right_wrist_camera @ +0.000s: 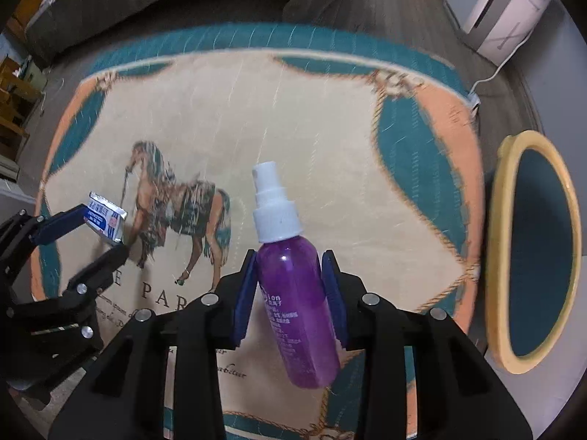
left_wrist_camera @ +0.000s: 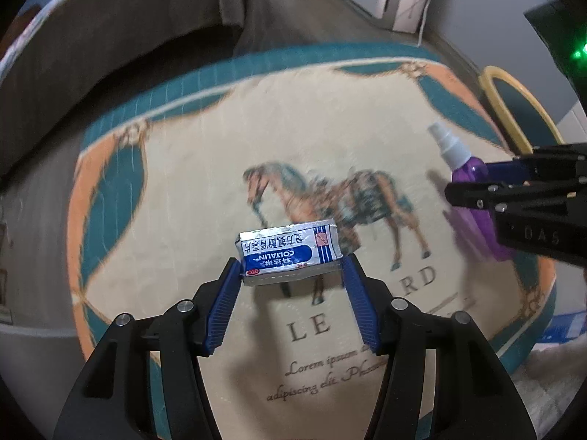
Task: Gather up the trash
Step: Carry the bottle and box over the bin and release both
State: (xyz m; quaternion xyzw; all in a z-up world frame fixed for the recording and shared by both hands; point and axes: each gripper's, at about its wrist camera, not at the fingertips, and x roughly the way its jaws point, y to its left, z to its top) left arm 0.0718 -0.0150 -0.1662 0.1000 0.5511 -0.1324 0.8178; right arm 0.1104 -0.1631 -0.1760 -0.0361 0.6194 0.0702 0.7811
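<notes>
Horse-print rug (right_wrist_camera: 293,117) — grey floor (left_wrist_camera: 293,7) | yellow-rimmed bin (right_wrist_camera: 532,249) beside rug

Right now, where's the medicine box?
In the left wrist view the medicine box sits centre, between the left tongs, over the mat's horse print, left of the purple spray bottle.

We read this as a home, most likely a living room. A grey fabric sofa (right_wrist_camera: 154,3) runs along the far side, standing on a grey wood-plank floor (left_wrist_camera: 293,3). In front of it lies a printed cloth (right_wrist_camera: 293,117) with a teal and peach border, a horse motif and decorative lettering; what it covers we cannot tell. A yellow-rimmed bin (right_wrist_camera: 535,249) with a teal inside stands just beside the cloth. We also note a white appliance (right_wrist_camera: 506,7) with a white cable on the floor, and wooden furniture (right_wrist_camera: 14,110) at the left edge.
</notes>
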